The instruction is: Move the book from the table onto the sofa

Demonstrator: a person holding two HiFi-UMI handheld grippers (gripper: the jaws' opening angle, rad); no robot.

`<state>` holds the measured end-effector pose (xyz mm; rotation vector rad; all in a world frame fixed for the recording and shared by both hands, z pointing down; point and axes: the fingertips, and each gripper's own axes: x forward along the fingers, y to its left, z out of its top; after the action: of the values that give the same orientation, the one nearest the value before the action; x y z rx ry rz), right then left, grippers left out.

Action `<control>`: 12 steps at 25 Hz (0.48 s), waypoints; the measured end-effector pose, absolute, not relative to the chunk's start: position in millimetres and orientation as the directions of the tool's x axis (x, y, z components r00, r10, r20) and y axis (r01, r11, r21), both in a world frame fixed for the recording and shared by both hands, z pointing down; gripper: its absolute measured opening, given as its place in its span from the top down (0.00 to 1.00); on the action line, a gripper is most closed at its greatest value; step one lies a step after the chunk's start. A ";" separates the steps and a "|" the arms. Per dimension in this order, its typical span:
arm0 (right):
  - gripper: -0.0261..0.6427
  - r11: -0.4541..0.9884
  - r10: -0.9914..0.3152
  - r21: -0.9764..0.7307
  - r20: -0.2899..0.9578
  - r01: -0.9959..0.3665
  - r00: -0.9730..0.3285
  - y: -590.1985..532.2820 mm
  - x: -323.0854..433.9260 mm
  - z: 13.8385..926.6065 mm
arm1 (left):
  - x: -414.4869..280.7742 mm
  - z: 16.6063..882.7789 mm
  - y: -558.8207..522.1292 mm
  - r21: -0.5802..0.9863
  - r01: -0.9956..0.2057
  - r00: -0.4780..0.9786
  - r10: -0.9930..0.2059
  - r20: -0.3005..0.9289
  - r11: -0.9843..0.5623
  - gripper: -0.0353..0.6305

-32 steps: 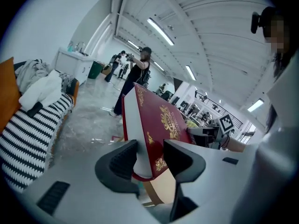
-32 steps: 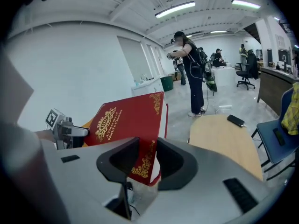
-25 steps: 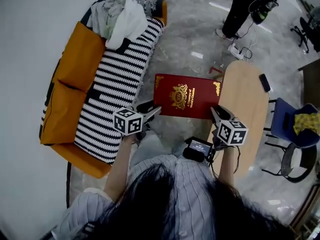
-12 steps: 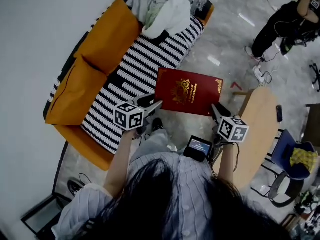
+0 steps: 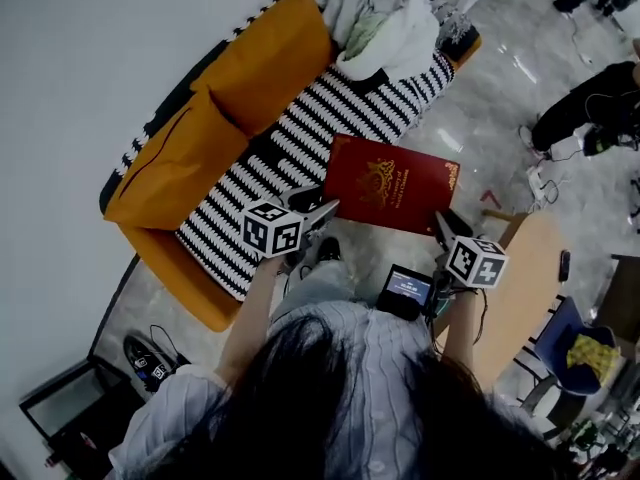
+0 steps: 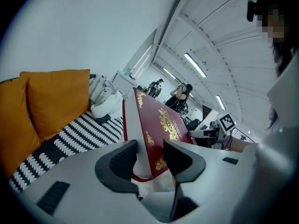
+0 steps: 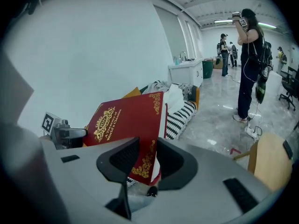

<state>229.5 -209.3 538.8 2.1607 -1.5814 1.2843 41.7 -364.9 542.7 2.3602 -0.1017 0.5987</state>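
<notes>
A large red book (image 5: 392, 183) with gold print hangs in the air between both grippers, partly over the front edge of the striped sofa seat (image 5: 300, 143). My left gripper (image 5: 328, 208) is shut on the book's near left corner (image 6: 154, 143). My right gripper (image 5: 442, 220) is shut on its near right corner (image 7: 145, 160). The sofa has orange back cushions (image 5: 235, 108), which also show in the left gripper view beside the seat (image 6: 79, 134). The wooden table (image 5: 520, 288) lies to the right, behind the right gripper.
A heap of white and grey clothes (image 5: 385, 18) fills the sofa's far end. A phone (image 5: 566, 265) lies on the table, and a blue chair (image 5: 570, 353) stands beyond it. Another person (image 5: 595, 108) stands on the marble floor at the far right. Shoes (image 5: 145, 358) lie left of the sofa.
Both grippers have carried the book away from the table toward the sofa; the book now overlaps the striped seat's edge. The sofa has shifted toward the picture's middle.
</notes>
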 end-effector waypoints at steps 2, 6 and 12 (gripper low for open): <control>0.77 -0.404 -0.690 -0.323 0.722 -0.856 0.053 -222.9 225.5 542.0 | 34.1 549.3 -373.4 0.617 -0.244 0.895 0.072 0.441 -0.748 0.67; 0.77 -0.363 -0.672 -0.303 0.740 -0.881 0.022 -241.6 228.2 548.8 | 27.6 561.9 -377.6 0.638 -0.289 0.894 0.037 0.447 -0.713 0.67; 0.77 -0.265 -0.653 -0.305 0.755 -0.915 -0.062 -295.4 240.9 573.3 | 25.1 586.1 -405.9 0.642 -0.375 0.877 -0.033 0.479 -0.668 0.67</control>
<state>240.9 -295.4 573.3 1.9172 -1.6849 1.2399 25.1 -405.9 586.1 2.2528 -0.2922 0.5571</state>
